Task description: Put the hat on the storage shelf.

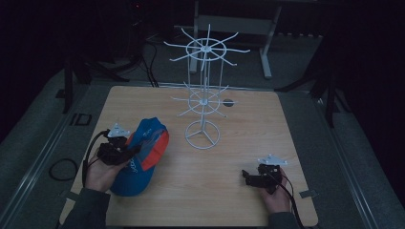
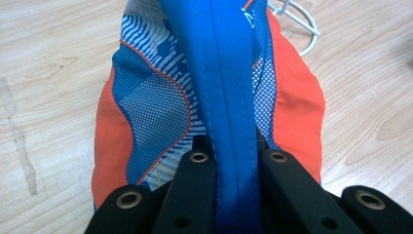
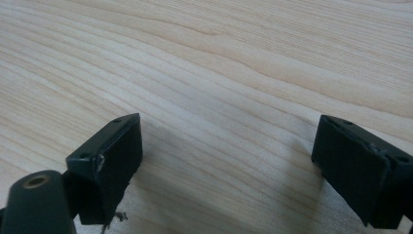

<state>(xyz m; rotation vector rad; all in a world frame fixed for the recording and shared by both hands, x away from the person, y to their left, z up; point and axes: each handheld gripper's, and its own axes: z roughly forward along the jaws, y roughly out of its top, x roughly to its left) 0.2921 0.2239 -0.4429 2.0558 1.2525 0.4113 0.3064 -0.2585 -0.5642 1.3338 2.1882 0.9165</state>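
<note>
At the left of the wooden table, the person's left hand holds the left gripper, whose jaws are clamped tight on the blue brim of a cap. In the left gripper view the brim runs up between the two black jaws, pinched on both sides, with the cap's blue mesh panels and orange side sections spreading out beyond it. The cap sits to the left of the white wire rack, near its ring-shaped base but apart from it, with the crown end toward the rack and the blue rear part toward the person. A piece of the rack's base ring shows just past the cap in the left gripper view.

The rack stands upright on the table, slightly toward the far edge, with two tiers of radiating wire hooks on a central post.

To the right of the rack and nearer the person, the right hand holds the right gripper low over the table, well apart from the rack. In the right gripper view the right gripper's jaws stand wide apart with nothing between them, just bare wood grain beneath.
</note>
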